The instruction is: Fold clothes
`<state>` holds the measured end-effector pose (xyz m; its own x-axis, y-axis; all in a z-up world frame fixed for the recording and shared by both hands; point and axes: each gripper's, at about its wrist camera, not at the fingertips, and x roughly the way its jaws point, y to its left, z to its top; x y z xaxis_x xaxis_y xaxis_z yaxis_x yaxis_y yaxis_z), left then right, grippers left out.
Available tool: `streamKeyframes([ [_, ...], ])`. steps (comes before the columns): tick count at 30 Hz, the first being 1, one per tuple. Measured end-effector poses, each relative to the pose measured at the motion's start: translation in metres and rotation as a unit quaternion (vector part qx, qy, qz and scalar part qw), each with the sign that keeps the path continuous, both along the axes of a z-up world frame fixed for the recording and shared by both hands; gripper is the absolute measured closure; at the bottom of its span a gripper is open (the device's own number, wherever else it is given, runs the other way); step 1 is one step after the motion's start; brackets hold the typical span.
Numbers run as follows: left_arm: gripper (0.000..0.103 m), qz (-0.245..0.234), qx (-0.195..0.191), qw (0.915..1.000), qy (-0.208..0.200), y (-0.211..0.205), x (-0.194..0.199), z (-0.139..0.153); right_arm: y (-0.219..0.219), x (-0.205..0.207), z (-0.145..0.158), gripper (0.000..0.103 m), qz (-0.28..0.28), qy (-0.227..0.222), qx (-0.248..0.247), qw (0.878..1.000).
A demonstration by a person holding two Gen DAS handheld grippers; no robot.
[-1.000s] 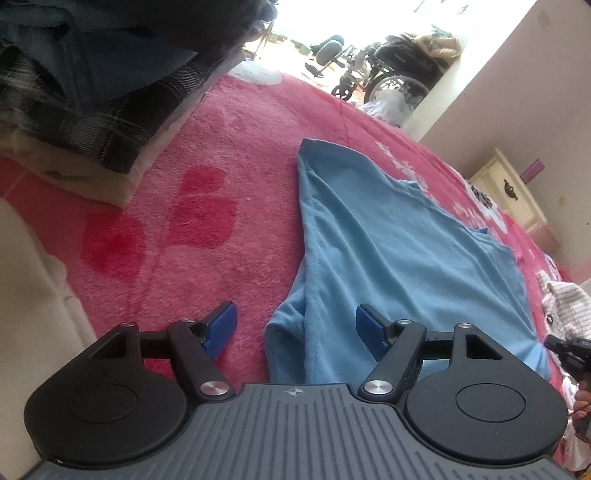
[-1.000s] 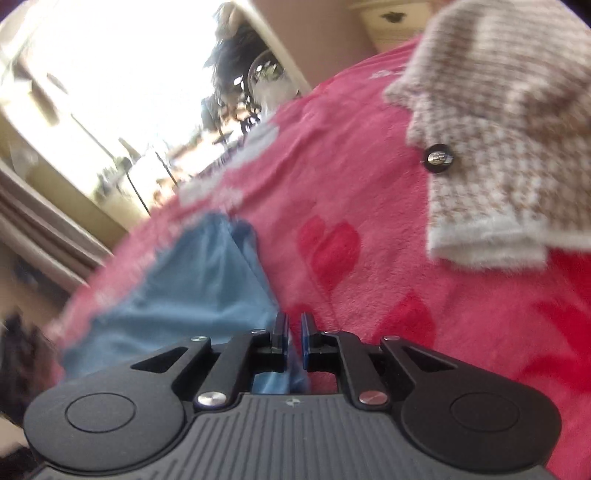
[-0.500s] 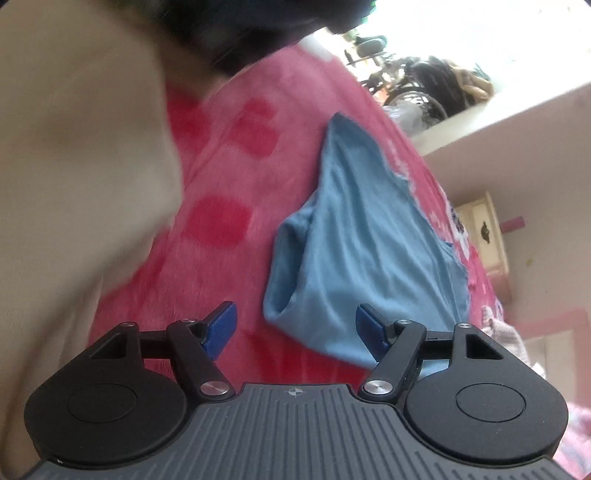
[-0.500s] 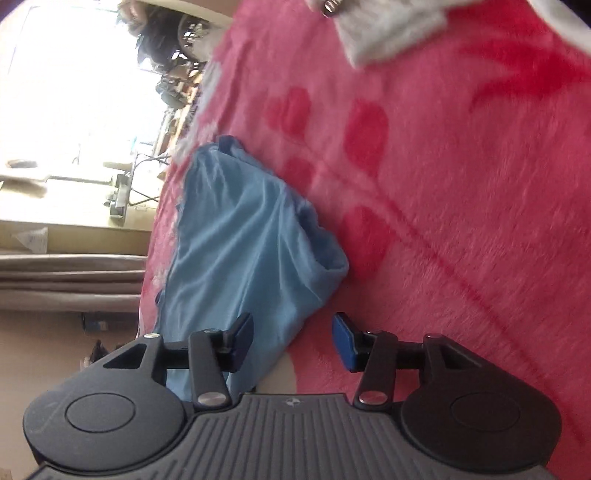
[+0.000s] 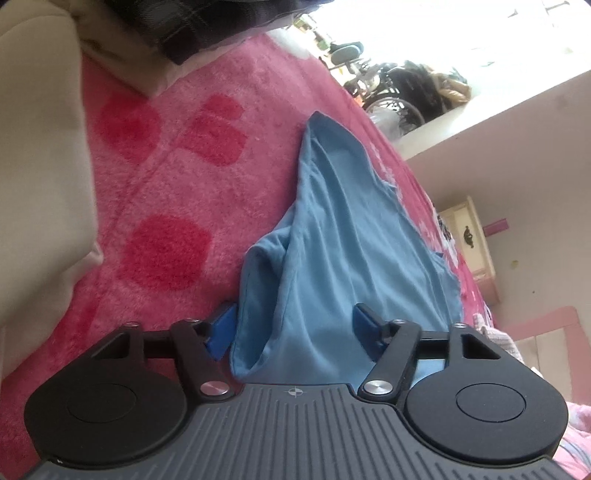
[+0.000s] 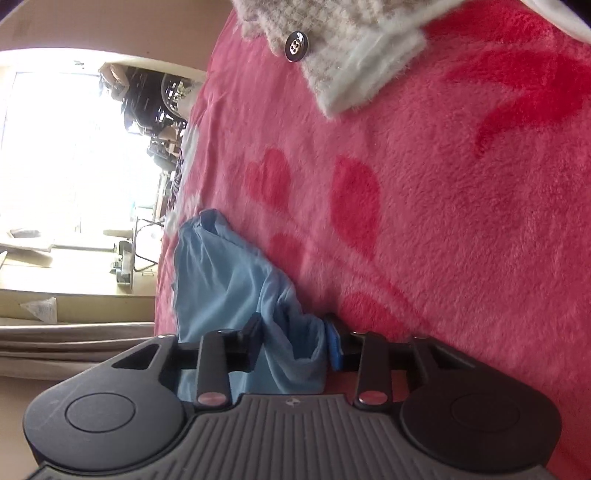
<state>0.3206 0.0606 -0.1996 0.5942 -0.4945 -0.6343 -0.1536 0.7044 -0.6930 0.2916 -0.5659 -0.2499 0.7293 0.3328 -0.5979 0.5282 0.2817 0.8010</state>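
A light blue shirt (image 5: 332, 240) lies on the pink fleece blanket (image 5: 166, 177). My left gripper (image 5: 291, 328) is open, its blue fingers either side of the shirt's near folded edge, low over the blanket. In the right wrist view the same blue shirt (image 6: 229, 280) has its near corner bunched between the fingers of my right gripper (image 6: 293, 343), which is open with the cloth inside the gap.
A pile of folded clothes (image 5: 155, 29) and a cream cloth (image 5: 40, 184) lie to the left. A checked fuzzy garment with a button (image 6: 332, 48) lies on the blanket to the right. A wheelchair (image 5: 399, 92) and a cream cabinet (image 5: 469, 236) stand beyond the bed.
Both grippers rolled sideways and moved in onto the shirt's near edge. The right gripper went from shut to open, and its fingers now straddle the cloth corner.
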Motion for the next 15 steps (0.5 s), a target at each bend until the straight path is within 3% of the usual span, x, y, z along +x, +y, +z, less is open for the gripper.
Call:
streamKeyframes([
  [1,0.051,0.001,0.002,1.0000,-0.002,-0.001,0.001,-0.001,0.000,0.000,-0.002,0.070,-0.004,-0.005,0.007,1.000],
  [3,0.084,0.012,-0.004,0.9998,0.014,0.001,0.005,-0.004,-0.003,-0.004,-0.004,0.083,-0.015,-0.009,0.018,1.000],
  [5,0.098,0.034,-0.022,0.9986,0.035,0.007,0.008,-0.008,-0.005,-0.007,-0.003,0.091,-0.023,-0.011,0.016,1.000],
  [10,0.101,0.057,-0.056,0.9961,0.037,0.017,0.003,0.003,0.004,-0.017,0.029,0.094,-0.003,-0.032,-0.048,0.998],
  [15,0.101,0.030,-0.066,0.9973,0.017,0.023,-0.021,0.036,0.001,-0.044,0.060,0.094,0.023,-0.037,-0.069,0.997],
])
